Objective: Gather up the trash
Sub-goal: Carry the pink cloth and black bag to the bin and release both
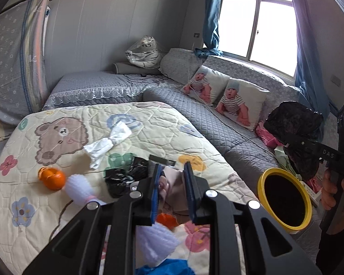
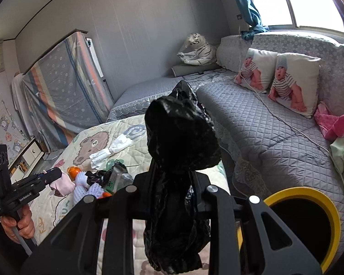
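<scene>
My right gripper (image 2: 174, 171) is shut on a crumpled black plastic bag (image 2: 183, 135) and holds it in the air, up and left of a yellow-rimmed bin (image 2: 328, 210). The bag (image 1: 293, 128) and bin (image 1: 261, 183) also show in the left wrist view. My left gripper (image 1: 172, 171) has a pale pink wad (image 1: 172, 183) between its blue pads (image 1: 156, 183), just above the bear-print quilt (image 1: 126, 123). On the quilt lie a white wrapper (image 1: 107, 144), orange peel (image 1: 54, 178), white foam nets (image 1: 80, 190) and another black bag (image 1: 123, 176).
A grey quilted sofa (image 2: 263, 133) with two baby-print cushions (image 2: 293, 82) runs along the right. Pink and green cloth (image 2: 337, 126) lies at its near end. A white cable (image 2: 286, 121) crosses the seat. The window is behind.
</scene>
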Motion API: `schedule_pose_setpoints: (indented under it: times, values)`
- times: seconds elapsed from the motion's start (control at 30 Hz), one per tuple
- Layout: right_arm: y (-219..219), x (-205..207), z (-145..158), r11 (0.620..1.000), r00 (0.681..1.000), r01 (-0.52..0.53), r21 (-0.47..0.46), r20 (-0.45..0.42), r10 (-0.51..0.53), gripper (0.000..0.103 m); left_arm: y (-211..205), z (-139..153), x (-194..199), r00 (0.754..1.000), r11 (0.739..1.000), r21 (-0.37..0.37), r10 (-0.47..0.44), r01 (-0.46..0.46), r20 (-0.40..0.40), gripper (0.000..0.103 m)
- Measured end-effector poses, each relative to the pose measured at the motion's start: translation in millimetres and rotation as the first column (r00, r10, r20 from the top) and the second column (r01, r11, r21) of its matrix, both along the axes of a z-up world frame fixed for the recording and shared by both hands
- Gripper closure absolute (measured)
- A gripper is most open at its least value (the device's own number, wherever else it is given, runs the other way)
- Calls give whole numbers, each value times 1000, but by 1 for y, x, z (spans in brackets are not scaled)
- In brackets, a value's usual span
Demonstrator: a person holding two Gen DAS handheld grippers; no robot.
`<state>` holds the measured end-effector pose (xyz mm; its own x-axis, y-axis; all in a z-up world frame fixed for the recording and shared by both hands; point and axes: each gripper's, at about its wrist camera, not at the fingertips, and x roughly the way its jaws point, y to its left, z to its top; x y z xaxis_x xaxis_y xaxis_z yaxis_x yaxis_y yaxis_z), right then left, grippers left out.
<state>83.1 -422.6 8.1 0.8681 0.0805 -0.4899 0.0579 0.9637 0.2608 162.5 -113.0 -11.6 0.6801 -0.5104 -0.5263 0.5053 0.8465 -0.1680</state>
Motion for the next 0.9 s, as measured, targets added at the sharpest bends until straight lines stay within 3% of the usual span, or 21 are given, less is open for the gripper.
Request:
schedule_pose_setpoints:
  times: [0.2,0.57,0.9]
  values:
    - [-47,-30,-11,991,991,130,5,-8,-130,80,-61,-1,5,993,993,2,-115,115,-18,84]
    - [-121,-77,-42,947,947,319,24,-49,-318,80,-161,-13,0,953,955,1,-297,297,-58,84]
    - [-161,-109,-79,918,917,392,64,-111,-384,80,-231,-28,-9,912,915,17,-400,403,-91,84]
